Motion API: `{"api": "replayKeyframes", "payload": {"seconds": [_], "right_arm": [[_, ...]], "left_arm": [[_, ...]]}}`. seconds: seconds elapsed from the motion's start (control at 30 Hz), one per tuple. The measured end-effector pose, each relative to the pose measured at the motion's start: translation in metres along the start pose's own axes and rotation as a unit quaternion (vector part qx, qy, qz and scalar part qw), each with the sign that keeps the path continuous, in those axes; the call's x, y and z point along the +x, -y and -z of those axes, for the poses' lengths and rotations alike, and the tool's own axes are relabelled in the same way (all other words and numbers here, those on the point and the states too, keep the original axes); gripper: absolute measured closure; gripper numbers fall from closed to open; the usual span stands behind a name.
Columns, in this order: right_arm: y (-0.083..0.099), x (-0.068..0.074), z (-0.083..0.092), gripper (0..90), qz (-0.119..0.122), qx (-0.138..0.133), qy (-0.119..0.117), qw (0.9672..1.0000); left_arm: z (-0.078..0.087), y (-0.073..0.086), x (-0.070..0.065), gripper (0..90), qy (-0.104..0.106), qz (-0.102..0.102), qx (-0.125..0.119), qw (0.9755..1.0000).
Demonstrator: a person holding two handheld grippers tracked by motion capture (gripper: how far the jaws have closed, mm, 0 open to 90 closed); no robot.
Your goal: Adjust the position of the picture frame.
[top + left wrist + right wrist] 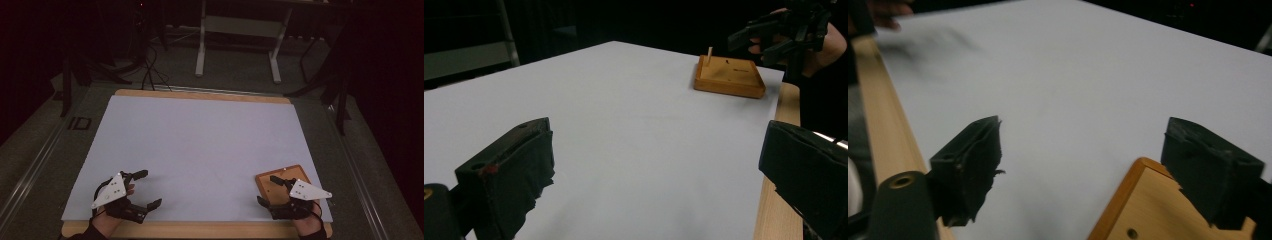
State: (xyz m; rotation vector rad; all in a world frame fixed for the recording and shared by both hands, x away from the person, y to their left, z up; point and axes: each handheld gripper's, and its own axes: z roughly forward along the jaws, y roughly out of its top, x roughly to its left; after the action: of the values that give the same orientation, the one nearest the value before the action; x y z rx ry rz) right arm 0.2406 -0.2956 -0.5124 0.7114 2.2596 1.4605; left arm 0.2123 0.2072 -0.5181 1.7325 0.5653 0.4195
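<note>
A small square wooden board [286, 171] lies on the white sheet [200, 140] near the front right corner. In the left gripper view the board [729, 76] carries a thin upright peg [709, 54] at its far corner and some small holes. My right gripper [266, 189] stands open over the board's left part, with nothing between its fingers. From its own camera, the right gripper [1083, 145] straddles the board's corner [1148, 210]. My left gripper [152, 188] is open at the front left over bare sheet, holding nothing, and its own view [654, 140] shows the same.
The sheet covers a wooden table whose bare edge [200, 229] runs along the front. Behind the table, the legs of a white frame [200, 55] and some cables [150, 70] stand on a dark floor. The room around is dim.
</note>
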Motion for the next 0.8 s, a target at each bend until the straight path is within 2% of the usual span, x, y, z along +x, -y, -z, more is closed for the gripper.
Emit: {"api": "replayKeyframes", "payload": {"seconds": [0.03, 0.17, 0.2, 0.27, 0.33, 0.4, 0.5, 0.57, 0.63, 0.67, 0.8], "right_arm": [[0.0, 0.001, 0.0, 17.4, 0.009, 0.004, 0.005, 0.9999], [-0.003, 0.005, 0.0, 17.5, 0.019, 0.01, -0.014, 0.9997], [-0.004, 0.006, 0.001, 17.5, 0.014, 0.007, -0.023, 0.9996], [-0.007, 0.008, 0.002, 17.4, 0.025, 0.002, -0.026, 0.9994], [-0.01, 0.009, 0.003, 17.0, 0.025, -0.004, -0.036, 0.999], [-0.014, 0.01, 0.003, 13.4, 0.026, -0.009, -0.046, 0.9985], [-0.019, 0.009, 0.006, 11.4, 0.033, -0.02, -0.04, 0.9985], [-0.023, 0.007, 0.009, 11.2, 0.031, -0.024, -0.044, 0.9983], [-0.026, 0.006, 0.01, 11.2, 0.031, -0.022, -0.042, 0.9984], [-0.03, 0.005, 0.012, 11.2, 0.046, -0.022, -0.033, 0.9982], [-0.036, 0.004, 0.017, 10.9, 0.048, -0.037, -0.026, 0.9978]], "left_arm": [[0.0, 0.0, 0.0, 1.6, 0.001, 0.001, -0.001, 1.0], [0.0, -0.002, -0.001, 1.6, 0.003, -0.003, -0.005, 1.0], [0.0, -0.002, -0.001, 1.6, 0.003, -0.003, -0.005, 1.0], [0.0, -0.002, -0.001, 1.6, 0.004, -0.003, -0.005, 1.0], [0.0, -0.001, 0.0, 1.6, 0.005, -0.002, -0.004, 1.0], [-0.001, -0.001, 0.0, 1.6, 0.006, -0.001, -0.004, 1.0], [-0.002, -0.001, -0.001, 1.6, 0.009, -0.001, -0.003, 1.0], [-0.003, -0.001, -0.002, 1.6, 0.01, -0.004, -0.002, 0.9999], [-0.003, -0.001, -0.002, 1.6, 0.011, -0.004, -0.001, 0.9999], [-0.003, -0.001, -0.002, 1.6, 0.012, -0.003, 0.0, 0.9999], [-0.004, -0.001, -0.002, 1.6, 0.014, -0.003, 0.0, 0.9999]]}}
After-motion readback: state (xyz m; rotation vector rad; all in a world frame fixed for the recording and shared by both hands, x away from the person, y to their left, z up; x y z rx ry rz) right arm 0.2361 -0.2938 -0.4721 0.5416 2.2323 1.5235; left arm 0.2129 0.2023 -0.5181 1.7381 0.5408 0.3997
